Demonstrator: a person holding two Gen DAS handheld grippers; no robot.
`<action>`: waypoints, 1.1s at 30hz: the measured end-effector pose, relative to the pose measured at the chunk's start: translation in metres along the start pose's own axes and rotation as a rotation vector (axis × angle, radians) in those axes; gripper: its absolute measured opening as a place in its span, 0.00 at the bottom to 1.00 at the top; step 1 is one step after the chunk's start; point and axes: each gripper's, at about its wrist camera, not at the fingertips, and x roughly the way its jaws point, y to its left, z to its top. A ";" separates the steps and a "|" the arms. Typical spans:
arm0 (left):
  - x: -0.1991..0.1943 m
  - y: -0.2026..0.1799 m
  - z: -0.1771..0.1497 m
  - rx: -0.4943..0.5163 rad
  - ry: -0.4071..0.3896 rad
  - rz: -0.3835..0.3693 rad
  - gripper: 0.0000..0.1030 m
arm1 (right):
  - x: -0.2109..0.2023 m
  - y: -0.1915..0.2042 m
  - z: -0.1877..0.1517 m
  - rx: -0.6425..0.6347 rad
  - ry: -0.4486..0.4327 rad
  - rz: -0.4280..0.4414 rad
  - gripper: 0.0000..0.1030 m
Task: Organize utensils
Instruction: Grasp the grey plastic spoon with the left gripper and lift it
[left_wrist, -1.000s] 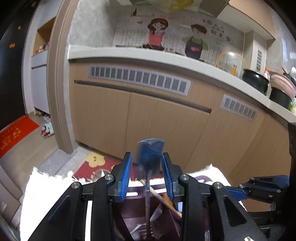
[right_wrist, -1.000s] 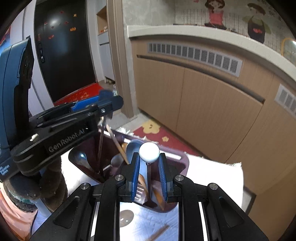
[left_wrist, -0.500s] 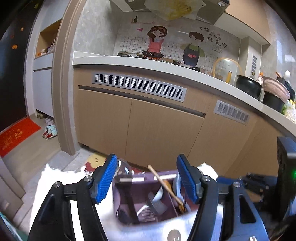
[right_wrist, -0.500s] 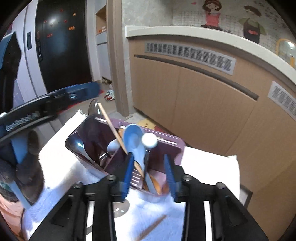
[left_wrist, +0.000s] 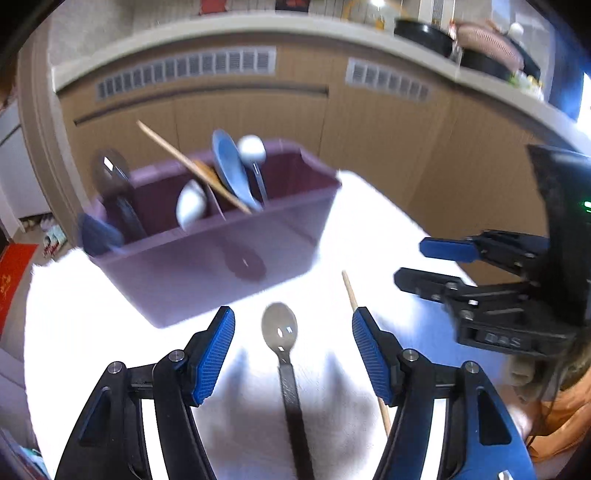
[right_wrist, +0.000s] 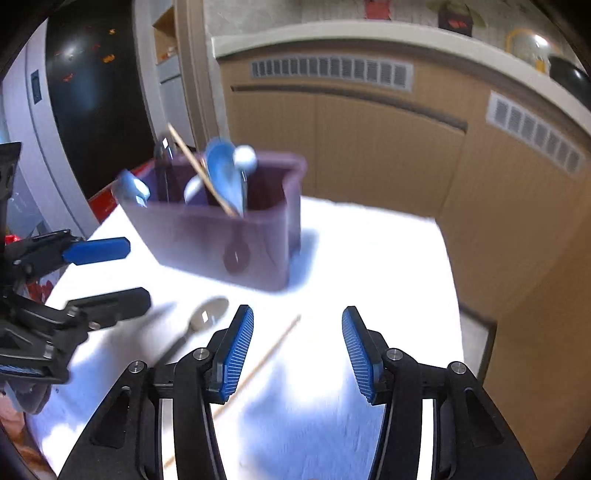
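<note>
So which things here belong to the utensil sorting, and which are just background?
Part of the job:
- purple holder with spoons and a chopstick in it
- metal spoon on the white cloth
- loose chopstick beside it
- left tongs and right tongs, both open and empty

Just around:
- cabinets
- black pot on the counter

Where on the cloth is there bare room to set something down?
Free: the white cloth right of the purple caddy, out to its far edge. Crowded: the strip before the caddy, where the metal spoon and the chopstick lie, with the left tool over the spoon.
</note>
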 end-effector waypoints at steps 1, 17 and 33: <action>0.008 -0.001 0.000 -0.007 0.022 0.003 0.57 | 0.000 -0.003 -0.007 0.010 0.006 0.001 0.50; 0.073 0.001 0.003 -0.071 0.164 0.124 0.37 | -0.004 -0.023 -0.042 0.058 0.001 -0.002 0.50; 0.018 0.004 -0.028 -0.111 0.039 0.163 0.28 | -0.005 -0.001 -0.041 0.021 0.026 -0.010 0.50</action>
